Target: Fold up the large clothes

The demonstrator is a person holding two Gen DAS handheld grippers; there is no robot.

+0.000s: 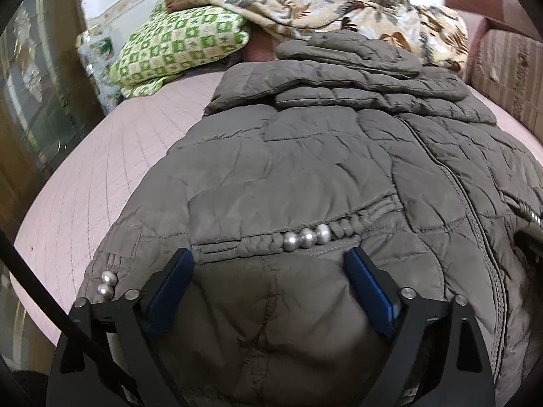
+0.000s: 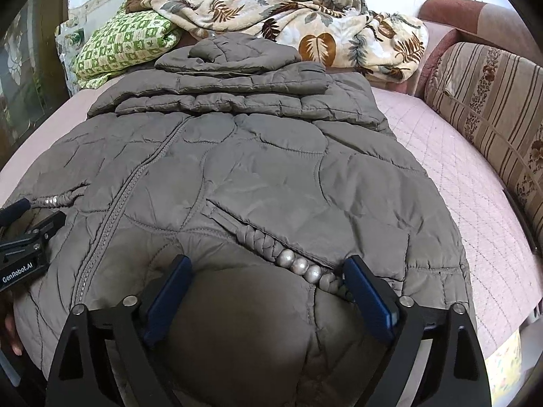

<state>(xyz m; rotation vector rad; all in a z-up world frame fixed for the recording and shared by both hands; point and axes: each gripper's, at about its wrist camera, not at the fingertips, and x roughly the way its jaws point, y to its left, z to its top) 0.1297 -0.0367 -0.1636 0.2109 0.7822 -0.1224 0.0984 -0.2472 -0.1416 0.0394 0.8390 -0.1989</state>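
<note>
Jacket (image 1: 288, 176) placement: a grey-brown quilted puffer is lying front-up on the pink bedspread (image 1: 112, 169), hood toward the pillows, sleeves crossed over the chest. Both tools are hovering at the hem end. The left gripper (image 1: 269, 291) and the right gripper (image 2: 268, 295) are each standing with jaws spread wide, puffed fabric bulging between the blue pads but not being pinched. Handling judgement — the shell is looking slick, the filling soft and springy, so it is likely to slip and rebound. Hold is best taken at the stitched hem near the beaded pocket trim (image 2: 300, 264) — gathering a thick fold.
</note>
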